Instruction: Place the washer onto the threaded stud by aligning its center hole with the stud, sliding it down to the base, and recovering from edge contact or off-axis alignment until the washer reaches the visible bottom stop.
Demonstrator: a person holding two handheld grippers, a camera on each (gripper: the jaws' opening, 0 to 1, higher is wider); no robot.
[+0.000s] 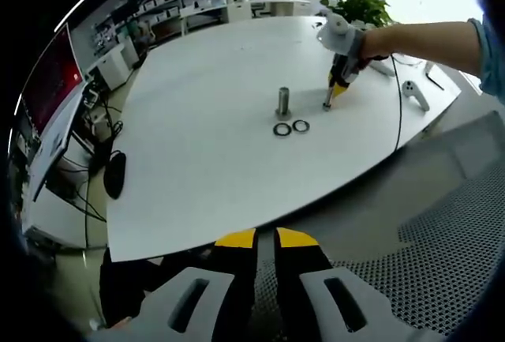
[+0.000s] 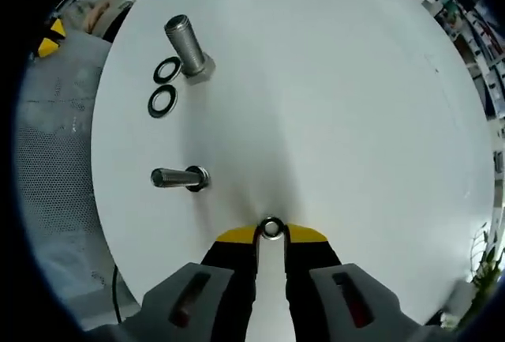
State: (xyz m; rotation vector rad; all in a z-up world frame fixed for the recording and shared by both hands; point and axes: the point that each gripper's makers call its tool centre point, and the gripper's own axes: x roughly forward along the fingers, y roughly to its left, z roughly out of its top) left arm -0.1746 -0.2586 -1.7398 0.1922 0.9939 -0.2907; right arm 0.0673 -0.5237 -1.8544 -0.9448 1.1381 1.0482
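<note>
Nearest in the right gripper view, the right gripper (image 2: pixel 271 233) has its yellow-tipped jaws clamped on a small washer (image 2: pixel 272 228), held just above the white table (image 2: pixel 339 105) at the 6 o'clock side of the view. Toward 10 o'clock from the tips, a short way off, a threaded stud (image 2: pixel 178 178) stands on its base, its shaft pointing to 9 o'clock in this fisheye view and carrying no washer on the part that shows. Farther along, near 11 o'clock, a second, thicker stud (image 2: pixel 186 46) rises from a hex base, with two dark rings (image 2: pixel 164 86) lying flat just beside it, close to the table's left edge. Bare tabletop spreads wide from 12 to 4 o'clock, leaving plenty of room on that side. In the left gripper view, the left gripper (image 1: pixel 266 241) hangs off the table's near edge over a mesh chair seat (image 1: pixel 442 271), its jaws nearly together with only a slim gap and nothing between them. Far across the table at 12 o'clock stands the thick stud (image 1: pixel 283 102) with both rings (image 1: pixel 291 128) in front of it, and at 1 o'clock a gloved hand (image 1: pixel 341 35) holds the right gripper (image 1: pixel 327 105) tip-down on the surface.
</note>
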